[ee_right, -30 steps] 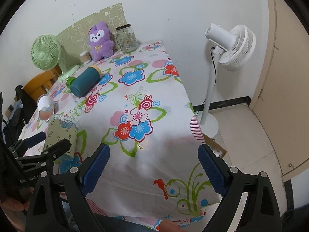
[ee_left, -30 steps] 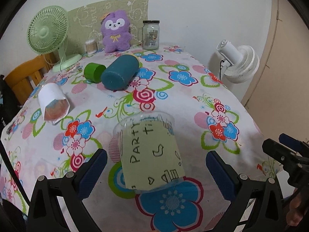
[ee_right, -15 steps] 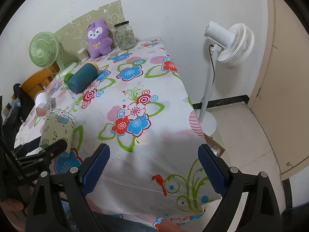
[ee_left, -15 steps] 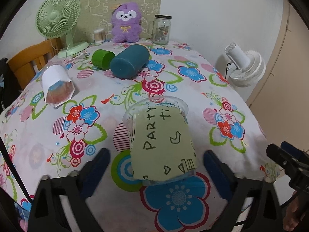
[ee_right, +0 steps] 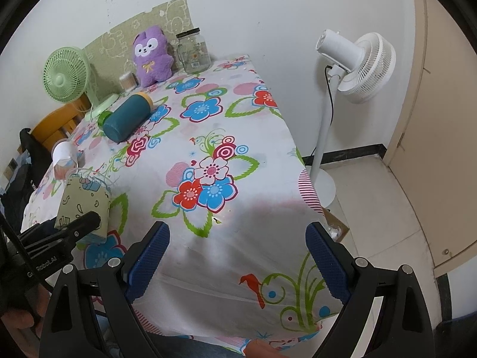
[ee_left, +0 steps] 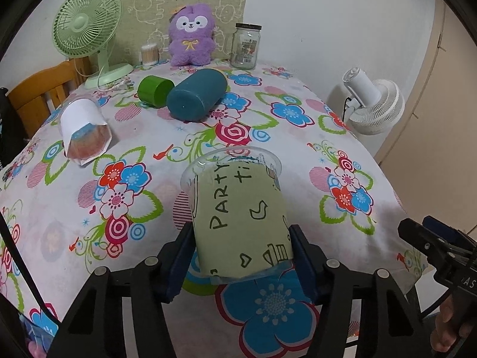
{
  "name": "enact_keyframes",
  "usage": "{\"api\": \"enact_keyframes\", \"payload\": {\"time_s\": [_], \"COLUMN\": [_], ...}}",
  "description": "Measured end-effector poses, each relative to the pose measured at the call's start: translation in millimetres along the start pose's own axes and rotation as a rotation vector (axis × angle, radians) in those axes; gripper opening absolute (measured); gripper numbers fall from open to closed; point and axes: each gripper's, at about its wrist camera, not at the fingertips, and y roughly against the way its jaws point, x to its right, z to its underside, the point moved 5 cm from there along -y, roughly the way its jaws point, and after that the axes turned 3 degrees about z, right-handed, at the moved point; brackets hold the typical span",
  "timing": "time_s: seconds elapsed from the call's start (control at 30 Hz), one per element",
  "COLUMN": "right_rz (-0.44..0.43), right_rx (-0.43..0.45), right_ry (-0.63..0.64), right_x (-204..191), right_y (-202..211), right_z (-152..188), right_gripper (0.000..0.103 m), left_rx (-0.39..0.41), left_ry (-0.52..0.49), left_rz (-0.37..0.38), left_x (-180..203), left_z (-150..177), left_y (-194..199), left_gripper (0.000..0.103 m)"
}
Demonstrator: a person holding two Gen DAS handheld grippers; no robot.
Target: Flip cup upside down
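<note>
A clear plastic cup with a green "PARTY" paper sleeve (ee_left: 241,214) stands mouth up on the flowered tablecloth (ee_left: 342,155) near the front edge. My left gripper (ee_left: 240,264) is shut on the cup, its blue pads pressed against the lower sides. The cup also shows in the right wrist view (ee_right: 83,203), with the left gripper (ee_right: 74,229) around it. My right gripper (ee_right: 237,264) is open and empty over the table's front right edge. It also shows at the right edge of the left wrist view (ee_left: 441,247).
A second cup with a white sleeve (ee_left: 85,134) lies on its side at the left. A teal bottle (ee_left: 196,95) and a green lid (ee_left: 155,91) lie behind. A green fan (ee_left: 88,29), plush toy (ee_left: 190,35) and glass jar (ee_left: 246,46) stand at the back. A white floor fan (ee_right: 354,65) stands right of the table.
My left gripper has moved forward and closed its fingers on the green-sleeved cup. My right gripper has stayed open near the table's front right edge.
</note>
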Motion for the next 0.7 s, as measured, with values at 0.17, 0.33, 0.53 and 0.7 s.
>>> {"api": "enact_keyframes", "payload": {"time_s": [0.17,0.33,0.53,0.7], "right_rz": [-0.004,-0.018,-0.034,-0.044], "right_rx": [-0.006,-0.004,-0.001,-0.005], "right_ry": [-0.002,-0.005,-0.010,-0.021], "right_x": [-2.5,-4.1,-4.6,-1.4], "right_y": [-3.0,-5.3,-8.2,-11.1], "right_z": [1.1,0.7,-0.8,0.6], "right_gripper": [0.094,0.094,0.094,0.094], "left_rx": [-0.033,-0.080,-0.183,-0.274], "left_ry": [-0.020,-0.118,-0.201,-0.276], "left_rz": [0.009,0.014,0.050,0.063], "left_x": [-4.4,-5.6,-9.2,-10.0], "left_z": [-7.0,-19.7,-35.3,-38.4], "left_y": [1.7,5.6,7.9,11.6], "left_gripper": [0.064,0.064,0.064,0.064]}}
